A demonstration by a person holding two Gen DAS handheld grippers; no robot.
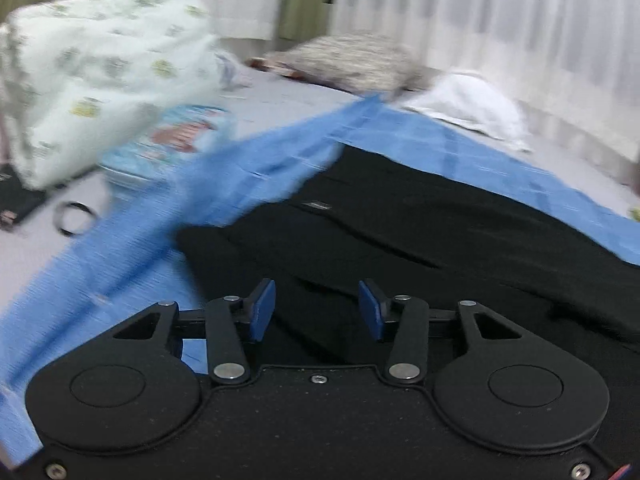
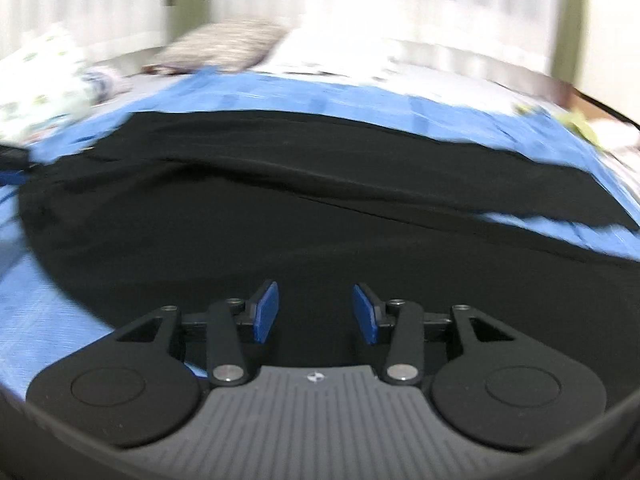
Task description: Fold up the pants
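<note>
The black pants lie spread on a blue sheet over the bed, filling the view from 9 to 3 o'clock, while the left hand-held gripper and right hand-held gripper hover above them, jaws parted and empty.

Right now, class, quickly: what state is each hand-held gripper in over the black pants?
Left hand-held gripper: open, nothing between its pads, above the black pants.
Right hand-held gripper: open, holding nothing.

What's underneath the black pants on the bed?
The black pants lie on a blue cloth, which shows around their edges. Whatever sits beneath the pants' middle is covered and cannot be seen.
</note>
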